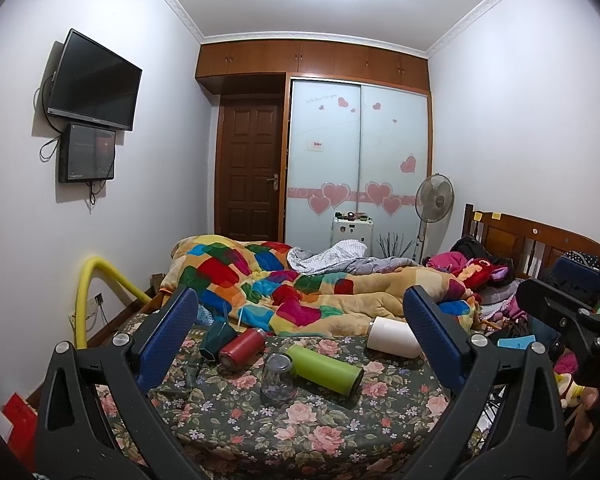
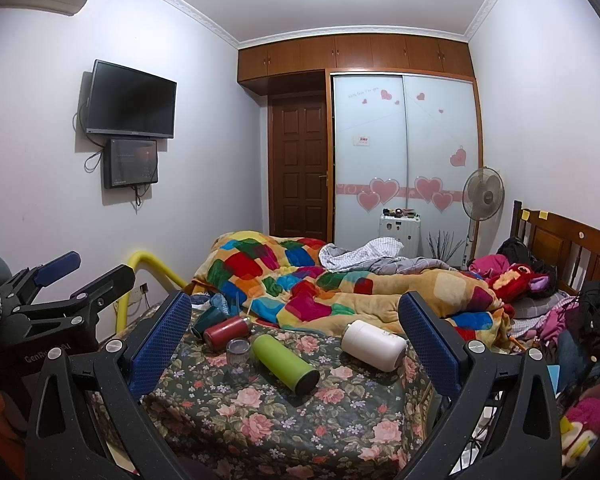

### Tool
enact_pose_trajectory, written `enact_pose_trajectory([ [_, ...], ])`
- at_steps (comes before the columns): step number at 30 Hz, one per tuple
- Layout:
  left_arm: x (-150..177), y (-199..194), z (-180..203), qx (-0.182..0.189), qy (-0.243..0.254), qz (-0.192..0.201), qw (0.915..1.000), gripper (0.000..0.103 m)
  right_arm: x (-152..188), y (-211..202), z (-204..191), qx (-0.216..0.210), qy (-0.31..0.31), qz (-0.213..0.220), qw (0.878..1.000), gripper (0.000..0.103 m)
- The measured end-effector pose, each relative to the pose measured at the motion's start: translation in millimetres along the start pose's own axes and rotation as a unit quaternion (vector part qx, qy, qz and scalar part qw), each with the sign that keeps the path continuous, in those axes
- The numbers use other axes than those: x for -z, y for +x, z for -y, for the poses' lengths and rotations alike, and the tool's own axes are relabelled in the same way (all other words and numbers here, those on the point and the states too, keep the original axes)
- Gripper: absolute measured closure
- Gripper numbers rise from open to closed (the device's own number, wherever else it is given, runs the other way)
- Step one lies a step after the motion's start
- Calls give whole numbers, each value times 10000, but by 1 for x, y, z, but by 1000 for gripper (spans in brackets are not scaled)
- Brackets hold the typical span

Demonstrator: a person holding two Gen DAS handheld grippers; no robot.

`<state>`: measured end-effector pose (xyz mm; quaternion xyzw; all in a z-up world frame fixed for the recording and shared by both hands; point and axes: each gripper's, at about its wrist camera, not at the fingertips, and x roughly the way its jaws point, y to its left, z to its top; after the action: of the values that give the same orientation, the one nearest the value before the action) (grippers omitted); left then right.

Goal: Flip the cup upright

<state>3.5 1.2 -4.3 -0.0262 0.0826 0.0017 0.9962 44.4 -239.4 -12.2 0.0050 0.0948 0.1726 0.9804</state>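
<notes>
A clear glass cup (image 1: pixel 277 377) stands upside down on the floral cloth (image 1: pixel 300 432), between a red bottle (image 1: pixel 242 348) and a green bottle (image 1: pixel 325 368). It also shows in the right wrist view (image 2: pixel 238 358). My left gripper (image 1: pixel 300 320) is open and empty, held back from and above the cup. My right gripper (image 2: pixel 296 320) is open and empty, also short of the cup. The left gripper shows at the left edge of the right wrist view (image 2: pixel 66 280).
A white flask (image 1: pixel 394 338), the green and red bottles and a dark teal cup (image 1: pixel 216 338) lie on the cloth. A patchwork quilt (image 1: pixel 300 288) is heaped behind. Clothes pile at the right by the wooden headboard (image 1: pixel 540 240). A yellow tube (image 1: pixel 88 292) stands left.
</notes>
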Motion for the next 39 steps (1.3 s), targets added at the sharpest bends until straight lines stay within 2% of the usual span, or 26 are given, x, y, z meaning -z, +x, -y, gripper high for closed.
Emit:
enact_pose_trajectory([
  [3, 0, 0, 0, 3, -16, -3, 10000, 0, -6, -6, 5, 6, -4, -20, 10000, 0],
  [4, 0, 0, 0, 6, -13, -1, 10000, 0, 3, -4, 1, 7, -19, -26, 10000, 0],
  [26, 5, 7, -3, -25, -113, -53, 9999, 0, 12, 10, 1, 51, -79, -195, 9998, 0],
  [35, 13, 32, -15, -26, -216, -262, 9994, 0, 20, 36, 4, 85, -113, -484, 9987, 0],
  [39, 20, 53, -24, -95, -305, -444, 9985, 0, 31, 67, 5, 98, -199, -814, 9964, 0],
])
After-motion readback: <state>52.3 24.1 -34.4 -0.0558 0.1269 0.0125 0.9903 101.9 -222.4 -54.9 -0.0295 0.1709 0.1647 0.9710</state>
